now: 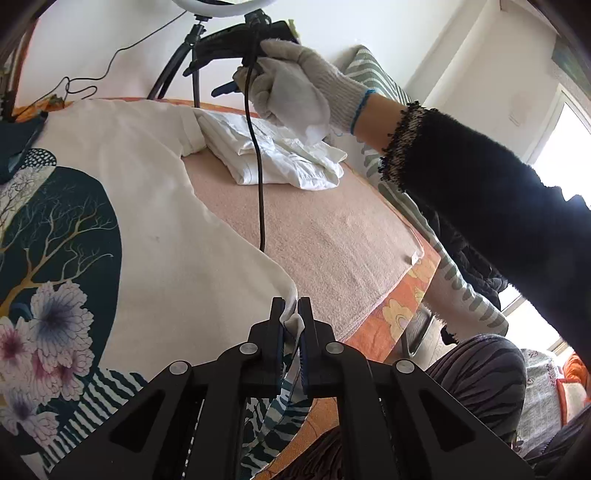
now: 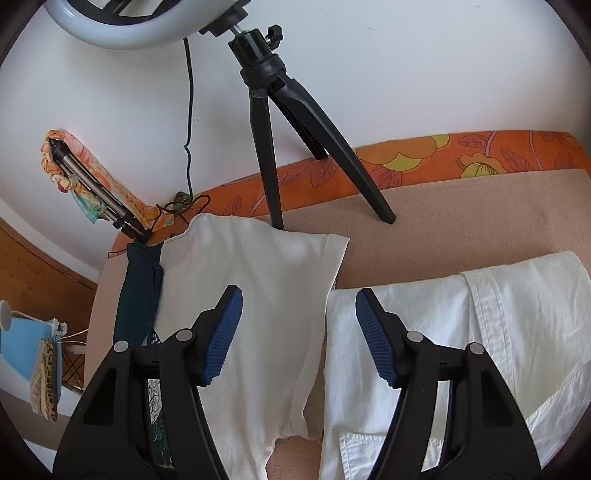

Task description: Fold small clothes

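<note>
A white T-shirt with a dark tree-and-flower print (image 1: 147, 229) lies spread on the pink towel (image 1: 325, 229). My left gripper (image 1: 291, 310) is shut on the shirt's near hem corner. The right gripper (image 1: 236, 55), held in a gloved hand, hangs above the shirt's far sleeve. In the right wrist view my right gripper (image 2: 299, 314) is open and empty, above the T-shirt sleeve (image 2: 266, 280) and beside a folded white button shirt (image 2: 461, 332). The folded shirt also shows in the left wrist view (image 1: 280, 151).
A black tripod (image 2: 273, 122) with a ring light (image 2: 122, 26) stands on the towel's far edge by the wall. A second small tripod (image 2: 96, 192) lies at the far left. The orange flowered cloth (image 2: 443, 155) borders the towel. A cable (image 1: 258, 166) hangs from the right gripper.
</note>
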{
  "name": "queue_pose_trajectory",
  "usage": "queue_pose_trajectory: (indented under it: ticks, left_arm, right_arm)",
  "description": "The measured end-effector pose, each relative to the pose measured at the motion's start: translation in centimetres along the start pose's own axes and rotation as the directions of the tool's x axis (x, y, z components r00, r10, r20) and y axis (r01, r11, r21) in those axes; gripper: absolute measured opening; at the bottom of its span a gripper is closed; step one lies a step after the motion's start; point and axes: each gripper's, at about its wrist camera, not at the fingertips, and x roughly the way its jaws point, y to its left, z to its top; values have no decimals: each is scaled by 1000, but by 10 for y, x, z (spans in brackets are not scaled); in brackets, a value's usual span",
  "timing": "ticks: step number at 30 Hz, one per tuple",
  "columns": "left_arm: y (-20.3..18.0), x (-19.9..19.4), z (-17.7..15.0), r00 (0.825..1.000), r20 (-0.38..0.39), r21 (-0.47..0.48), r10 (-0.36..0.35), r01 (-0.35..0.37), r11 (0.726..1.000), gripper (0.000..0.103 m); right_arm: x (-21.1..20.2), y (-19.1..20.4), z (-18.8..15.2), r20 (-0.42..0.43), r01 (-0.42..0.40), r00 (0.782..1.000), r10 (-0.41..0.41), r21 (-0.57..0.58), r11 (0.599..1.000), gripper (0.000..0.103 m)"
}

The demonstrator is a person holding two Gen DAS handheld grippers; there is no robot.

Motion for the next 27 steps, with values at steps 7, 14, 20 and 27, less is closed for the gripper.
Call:
queue_pose_trajectory:
  ticks: [7,14,20,27]
  left_arm:
    - [9,-16,7,999,44,-19,15,-14,1000,5]
    - [18,-20,7,999,53,-43,8,-5,999,5]
    - [25,-22,2,998,67,-67,3,1,998,5]
    - [36,-40,-9,995,100,-115,10,2,993,5]
  right_arm:
    - [52,3,18,-59,101,993,-102,-17,995,67]
    - [86,-5,25,-94,125,988,-123,22,992,51]
    - [96,13,22,-94,171,980,-175,-51,984,10]
    - [78,46,31,-46,226,972,-232,-114,967,5]
